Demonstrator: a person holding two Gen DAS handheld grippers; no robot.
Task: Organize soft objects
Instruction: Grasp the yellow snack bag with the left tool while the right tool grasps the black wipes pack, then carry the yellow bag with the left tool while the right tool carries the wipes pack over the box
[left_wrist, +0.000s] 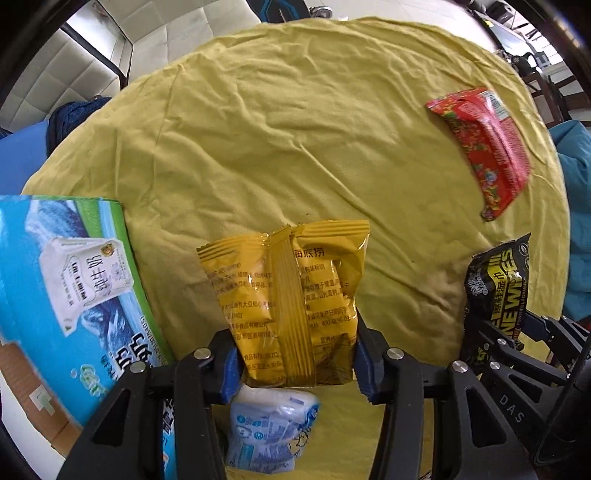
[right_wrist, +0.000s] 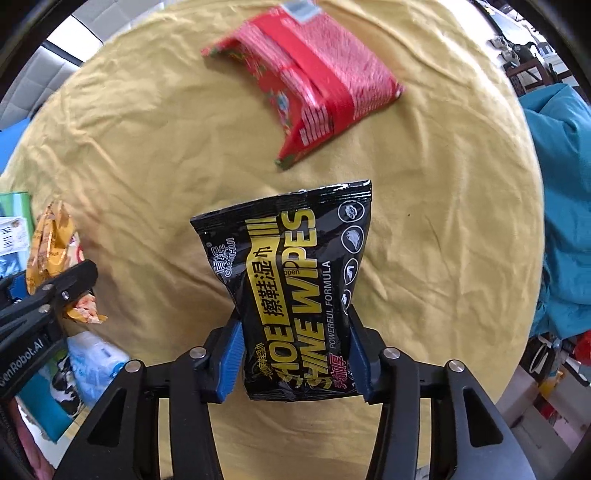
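At lower centre of the left view, the left gripper (left_wrist: 295, 354) pinches a yellow pouch (left_wrist: 288, 299) above a white-blue pack (left_wrist: 269, 432), with the box (left_wrist: 66, 295) at left. Lower centre in the right view, the right gripper (right_wrist: 293, 354) pinches the black wipes pack (right_wrist: 295, 291); a red packet (right_wrist: 310, 77) lies on the cloth (right_wrist: 147, 129) at top. Best to carry each over the box, lower gently, and only then let go.

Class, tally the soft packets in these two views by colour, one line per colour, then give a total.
Yellow packet, held in the left gripper: 1
Black packet, held in the right gripper: 1
Red packet, lying on the cloth: 1
White-and-blue packet: 1
Total: 4
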